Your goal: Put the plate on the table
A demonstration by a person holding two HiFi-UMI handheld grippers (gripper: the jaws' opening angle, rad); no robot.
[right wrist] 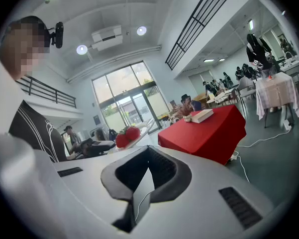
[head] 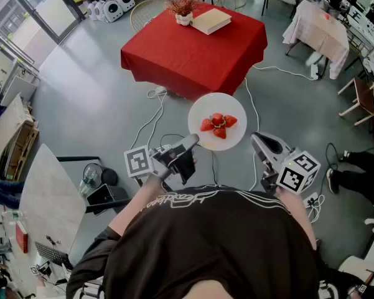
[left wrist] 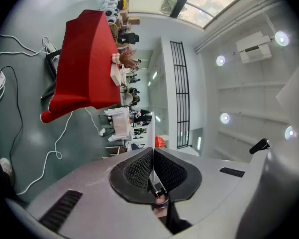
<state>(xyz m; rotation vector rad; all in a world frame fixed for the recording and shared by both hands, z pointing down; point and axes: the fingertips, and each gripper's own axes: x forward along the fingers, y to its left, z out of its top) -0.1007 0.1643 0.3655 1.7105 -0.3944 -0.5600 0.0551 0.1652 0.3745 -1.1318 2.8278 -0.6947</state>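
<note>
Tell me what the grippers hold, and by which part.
The left gripper holds the white plate, with strawberries on it, by its near rim; the right gripper holds nothing.

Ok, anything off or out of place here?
Nothing spilled or damaged. The one oddity: the white plate with loose strawberries hangs over the floor, pinched at its near rim by the left gripper alone; the right gripper is empty. White cables trail across the floor before the red table.
</note>
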